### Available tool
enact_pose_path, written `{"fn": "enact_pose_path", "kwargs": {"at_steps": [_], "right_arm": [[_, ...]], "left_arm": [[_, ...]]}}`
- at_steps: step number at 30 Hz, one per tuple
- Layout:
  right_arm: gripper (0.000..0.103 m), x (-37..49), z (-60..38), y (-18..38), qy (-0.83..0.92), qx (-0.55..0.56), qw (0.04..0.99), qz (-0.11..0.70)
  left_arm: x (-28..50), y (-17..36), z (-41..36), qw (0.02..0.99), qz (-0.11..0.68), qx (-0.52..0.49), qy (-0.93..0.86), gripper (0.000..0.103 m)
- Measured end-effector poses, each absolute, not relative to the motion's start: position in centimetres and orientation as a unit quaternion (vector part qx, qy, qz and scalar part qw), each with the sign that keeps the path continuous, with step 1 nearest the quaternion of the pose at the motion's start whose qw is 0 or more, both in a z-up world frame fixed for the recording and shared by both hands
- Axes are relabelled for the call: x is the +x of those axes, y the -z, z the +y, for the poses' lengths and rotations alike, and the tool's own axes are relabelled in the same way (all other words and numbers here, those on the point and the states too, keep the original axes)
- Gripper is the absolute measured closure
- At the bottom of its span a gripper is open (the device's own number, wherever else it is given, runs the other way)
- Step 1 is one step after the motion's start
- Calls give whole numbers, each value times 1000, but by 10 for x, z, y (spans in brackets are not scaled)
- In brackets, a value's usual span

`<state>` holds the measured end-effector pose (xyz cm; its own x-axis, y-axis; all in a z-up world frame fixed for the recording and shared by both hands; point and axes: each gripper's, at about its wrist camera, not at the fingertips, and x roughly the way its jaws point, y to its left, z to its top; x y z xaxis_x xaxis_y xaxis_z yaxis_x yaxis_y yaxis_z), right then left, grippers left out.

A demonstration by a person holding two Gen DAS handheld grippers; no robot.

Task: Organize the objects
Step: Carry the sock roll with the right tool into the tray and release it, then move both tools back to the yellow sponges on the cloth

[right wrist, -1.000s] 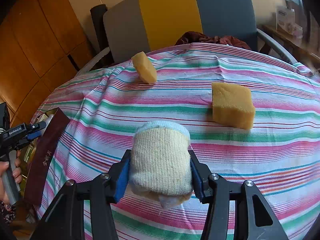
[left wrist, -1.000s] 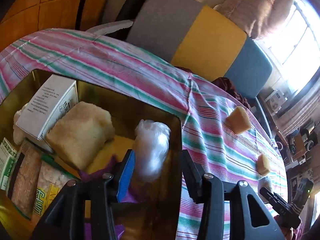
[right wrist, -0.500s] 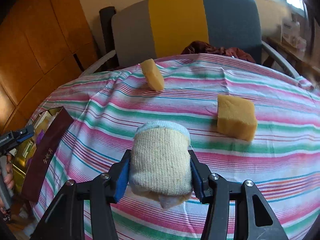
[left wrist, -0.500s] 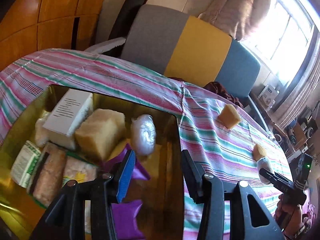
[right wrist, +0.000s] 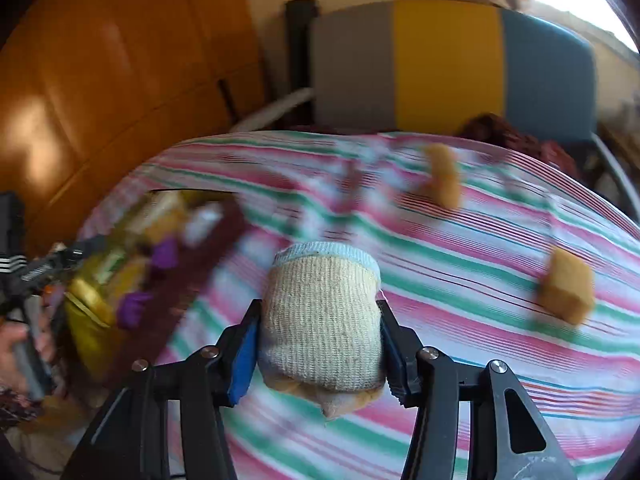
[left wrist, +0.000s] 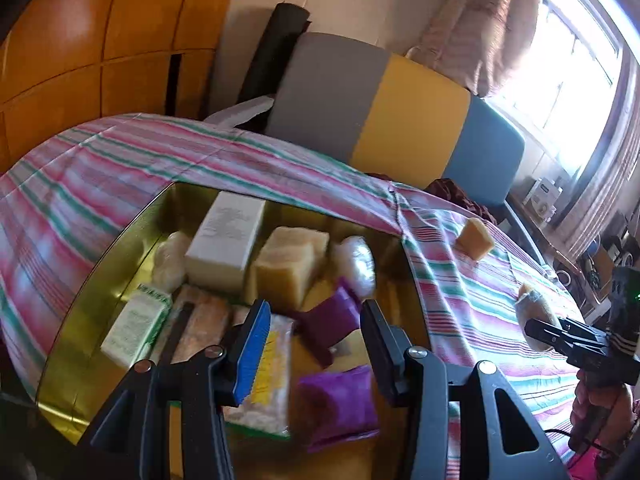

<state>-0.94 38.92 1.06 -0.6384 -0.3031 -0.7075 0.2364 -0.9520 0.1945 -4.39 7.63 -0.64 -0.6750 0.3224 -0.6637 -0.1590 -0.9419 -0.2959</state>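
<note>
A gold tin box (left wrist: 112,276) lies below my left gripper (left wrist: 312,340), which hangs open over it with nothing between its fingers. Inside are a white carton (left wrist: 226,236), a tan sponge block (left wrist: 290,266), a plastic-wrapped ball (left wrist: 358,262), purple packets (left wrist: 338,406) and a green-white box (left wrist: 136,320). My right gripper (right wrist: 320,344) is shut on a rolled cream sock (right wrist: 324,320) above the striped cloth. The box (right wrist: 86,296) shows blurred to its left. Two tan sponges (right wrist: 442,178) (right wrist: 566,290) lie on the cloth.
A striped tablecloth (left wrist: 460,300) covers the round table. Behind it stands a grey, yellow and blue chair (left wrist: 400,120), with wooden panels (left wrist: 100,40) on the left. A dark red lid or wall (right wrist: 188,280) edges the box. A hand (right wrist: 16,344) holds the left gripper.
My left gripper has drawn back and up from the box, so more of its contents show. My right gripper has swung left toward the box with the sock held.
</note>
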Motion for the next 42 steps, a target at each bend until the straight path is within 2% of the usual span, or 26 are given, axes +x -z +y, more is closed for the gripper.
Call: {"fn": "enact_pose_path", "kwargs": {"at_steps": [7,17,28,35,42], "right_arm": [[49,-13,288,-22,894,396,209,-6],[49,-41,222,0,880,425,205,50],[44,-44,219,-5,893,414,164,61],[38,-41,228,-8,908,396,94,97],[35,-30,212,-2,894,419,108,117]], "left_arm": [[-38,10,51,126,-122,-384,-907,56],[-30,16,27,120,-140,-388,-903,56],[-26,18,17,122,-155,-389,-900,56],[-23,19,22,129,-153,-389,-899,56],[-18,14,27,136,-144,-383,-902,56]]}}
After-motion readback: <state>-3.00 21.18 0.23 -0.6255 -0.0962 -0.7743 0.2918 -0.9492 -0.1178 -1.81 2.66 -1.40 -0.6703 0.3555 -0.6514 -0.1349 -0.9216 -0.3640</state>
